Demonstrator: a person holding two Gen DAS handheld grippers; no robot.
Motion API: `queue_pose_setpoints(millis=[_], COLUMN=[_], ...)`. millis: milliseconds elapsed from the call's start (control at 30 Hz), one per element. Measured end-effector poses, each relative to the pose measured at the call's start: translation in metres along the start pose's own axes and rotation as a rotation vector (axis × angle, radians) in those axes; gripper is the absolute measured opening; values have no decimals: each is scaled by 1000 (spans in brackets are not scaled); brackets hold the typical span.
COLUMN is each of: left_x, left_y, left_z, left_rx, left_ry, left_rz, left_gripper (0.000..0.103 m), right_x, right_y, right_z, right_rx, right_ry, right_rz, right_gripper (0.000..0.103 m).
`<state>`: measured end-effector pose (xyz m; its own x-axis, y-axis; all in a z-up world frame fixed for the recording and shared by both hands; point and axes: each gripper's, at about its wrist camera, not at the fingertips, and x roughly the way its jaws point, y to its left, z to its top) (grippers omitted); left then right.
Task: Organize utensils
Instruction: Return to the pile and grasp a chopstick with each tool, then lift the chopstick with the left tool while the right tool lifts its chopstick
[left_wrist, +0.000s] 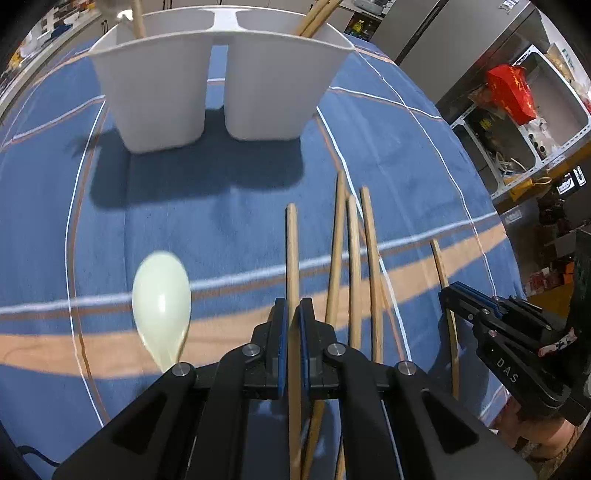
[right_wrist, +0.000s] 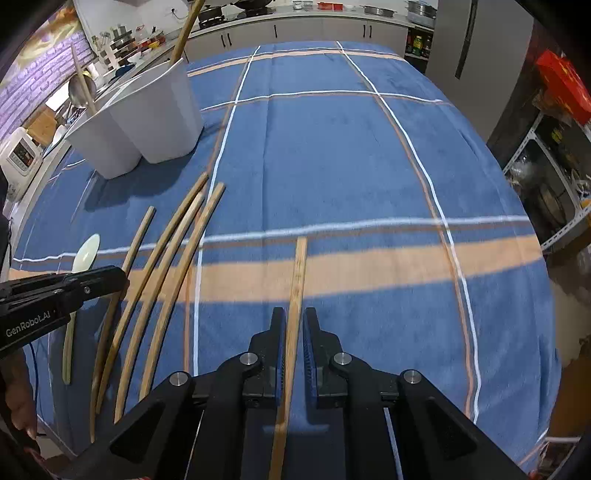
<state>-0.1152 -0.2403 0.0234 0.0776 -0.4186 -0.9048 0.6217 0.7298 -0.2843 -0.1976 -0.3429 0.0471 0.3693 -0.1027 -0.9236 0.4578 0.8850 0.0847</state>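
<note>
Left wrist view: the left gripper (left_wrist: 293, 332) pinches a wooden chopstick (left_wrist: 292, 251) between its blue pads, the stick pointing toward the white divided utensil holder (left_wrist: 218, 85) on the blue plaid tablecloth (left_wrist: 221, 221). Three loose chopsticks (left_wrist: 354, 251) lie just to its right, a pale spoon (left_wrist: 162, 295) to its left.

Right wrist view: the right gripper (right_wrist: 294, 347) has its fingers close around a single chopstick (right_wrist: 300, 273) lying on the cloth; whether they press it, I cannot tell. The holder (right_wrist: 147, 114) stands far left with utensils upright inside.
</note>
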Motion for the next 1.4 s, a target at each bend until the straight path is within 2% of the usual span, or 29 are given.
queue_pose_setpoints(millis=[267,500,633,700,800,967,1267,1400], left_x=[10,14,14,7,-10,-45,-96,-109], left_y=[-5,-6,-7,-6,-1,5,2,3], left_z=[25,35,34,31,23,11,-11,-21], left_rx=[7,-13,-2,-8,-23,-43,-9,-1], left_ry=[-8,-27,-47,-72,-112,-184,-310,-336], left_rz=[23,13,7,6,-11,-45,-55,-63], left_gripper=[6,6,5,5,5,5,5,5], right_x=[13,16,14,12,-2,-39,-97,-121], right_y=[4,8,5,-6,-20,-26,-12,-2], right_z=[30,36,33,29,25,16,1,-10], right_rx=[-51,-48,-28,32,103,147,162,160], right_ry=[38,30,-7,-22,-84,-212,-376,-430], right_rz=[-26,-52,-34,33,101,146,156,154], right_gripper=[10,11,7,7,7,7,7,7])
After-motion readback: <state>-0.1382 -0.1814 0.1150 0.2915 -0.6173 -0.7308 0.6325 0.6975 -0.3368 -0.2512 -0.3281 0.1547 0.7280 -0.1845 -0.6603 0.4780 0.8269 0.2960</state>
